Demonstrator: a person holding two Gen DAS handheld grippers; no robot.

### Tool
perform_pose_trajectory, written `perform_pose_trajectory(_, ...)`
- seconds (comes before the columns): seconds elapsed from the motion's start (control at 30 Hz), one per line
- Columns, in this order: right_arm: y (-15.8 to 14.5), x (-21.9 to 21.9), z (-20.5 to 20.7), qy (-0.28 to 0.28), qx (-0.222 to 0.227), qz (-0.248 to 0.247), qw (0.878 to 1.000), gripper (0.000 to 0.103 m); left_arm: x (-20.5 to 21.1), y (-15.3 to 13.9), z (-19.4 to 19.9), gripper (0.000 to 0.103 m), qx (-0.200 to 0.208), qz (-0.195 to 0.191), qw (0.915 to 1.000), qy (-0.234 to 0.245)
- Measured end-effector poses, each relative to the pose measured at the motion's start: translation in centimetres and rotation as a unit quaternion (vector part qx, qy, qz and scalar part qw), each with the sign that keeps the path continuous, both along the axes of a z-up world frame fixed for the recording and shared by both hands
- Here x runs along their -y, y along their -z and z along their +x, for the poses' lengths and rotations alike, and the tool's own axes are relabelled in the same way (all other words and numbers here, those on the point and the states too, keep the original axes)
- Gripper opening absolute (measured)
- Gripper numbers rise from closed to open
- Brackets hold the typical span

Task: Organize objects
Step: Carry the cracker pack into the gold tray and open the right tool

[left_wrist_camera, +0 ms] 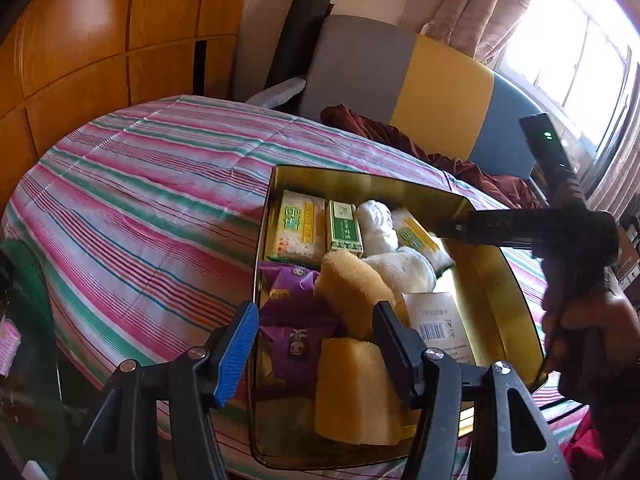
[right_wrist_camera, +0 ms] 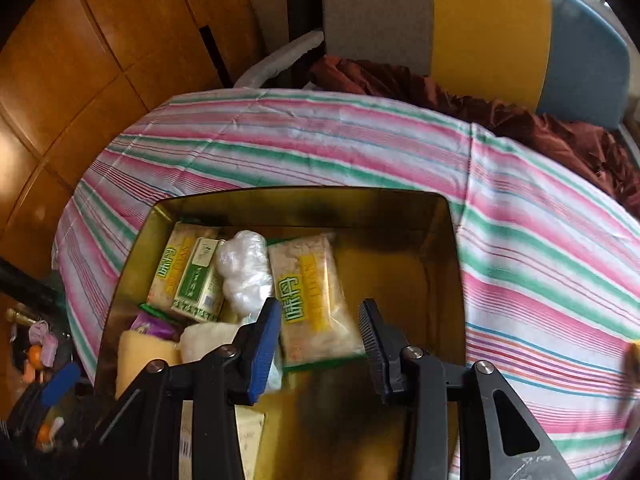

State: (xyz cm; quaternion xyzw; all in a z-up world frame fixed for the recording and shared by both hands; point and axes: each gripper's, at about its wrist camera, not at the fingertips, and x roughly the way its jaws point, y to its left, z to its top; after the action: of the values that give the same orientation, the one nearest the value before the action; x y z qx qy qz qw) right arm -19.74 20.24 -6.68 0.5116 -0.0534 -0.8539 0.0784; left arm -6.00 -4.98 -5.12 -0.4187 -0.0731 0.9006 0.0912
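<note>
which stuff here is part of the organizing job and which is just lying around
Part of the job:
gold tin
yellow-label packet
green box
white bag
sponges
purple packets

Just lying about:
striped cloth
maroon fabric
headboard
curtain

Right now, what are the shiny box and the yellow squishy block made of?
The gold box looks like thin metal with a glossy finish: its inner walls mirror the packets. The yellow block seems to be sponge or foam: matte and finely pored, though I can't tell which.
</note>
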Motion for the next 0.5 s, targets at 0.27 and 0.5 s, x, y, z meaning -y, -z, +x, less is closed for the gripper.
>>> perform_pose_trajectory(0.27, -0.1, -0.8, 1.9, -0.015, -0.021, 0.001, 1.0, 0.043, -0.4, -0.1, 0.1, 0.06, -0.007, -0.005, 1.0, 0.001)
perform_pose_trajectory(0.5, -2.1, -2.7, 5.7, -0.021, -0.064, 0.023, 0.997, 0.062, -1.6, -1.2, 0.9, 0.06, -0.023, -0.017, 0.9995, 0.013)
